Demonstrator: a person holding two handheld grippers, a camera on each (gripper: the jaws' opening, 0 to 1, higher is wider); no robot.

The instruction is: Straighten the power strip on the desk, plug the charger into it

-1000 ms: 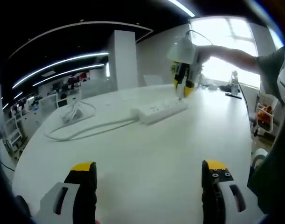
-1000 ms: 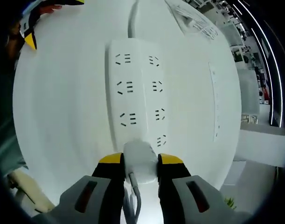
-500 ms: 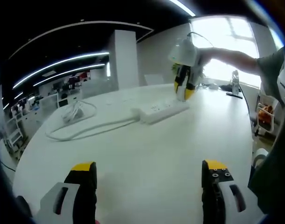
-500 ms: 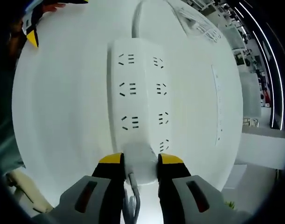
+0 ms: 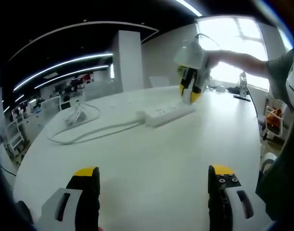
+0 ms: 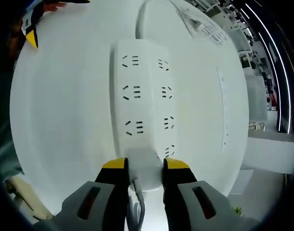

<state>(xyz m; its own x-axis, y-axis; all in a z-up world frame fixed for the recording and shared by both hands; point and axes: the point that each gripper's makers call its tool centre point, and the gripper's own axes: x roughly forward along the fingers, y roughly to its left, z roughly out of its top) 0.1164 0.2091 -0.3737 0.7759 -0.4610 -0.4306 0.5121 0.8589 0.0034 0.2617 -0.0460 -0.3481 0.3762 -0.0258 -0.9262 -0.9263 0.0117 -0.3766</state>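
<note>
Wide white desk [image 5: 151, 159], rounded edge, matte and bare across most of its near half. Open-plan office behind: long ceiling light strips [image 5: 65, 65], a white square pillar [image 5: 126, 60], rows of workstations far off to one side, a bright window [image 5: 233, 48] on the other. On the desk, the white power strip [image 5: 168, 113] lies well out from the left gripper [image 5: 154, 185], its cord [image 5: 89, 134] trailing in a loose curve toward a small coiled bundle [image 5: 75, 116] near the far edge. Nothing stands between the left gripper and the strip. That gripper hangs low over the desk, jaws spread wide, holding nothing. In the right gripper view the strip [image 6: 142, 96] runs lengthwise away from the camera, two columns of sockets facing up. The right gripper [image 6: 144, 168] stands over the strip's near end with its jaws pinching the white charger [image 6: 144, 166], the charger's cable [image 6: 137, 202] dropping back between them. Charger meets the strip's near end; seating depth can't be judged. A person's arm [image 5: 243, 57] reaches in from the window side to that gripper.
</note>
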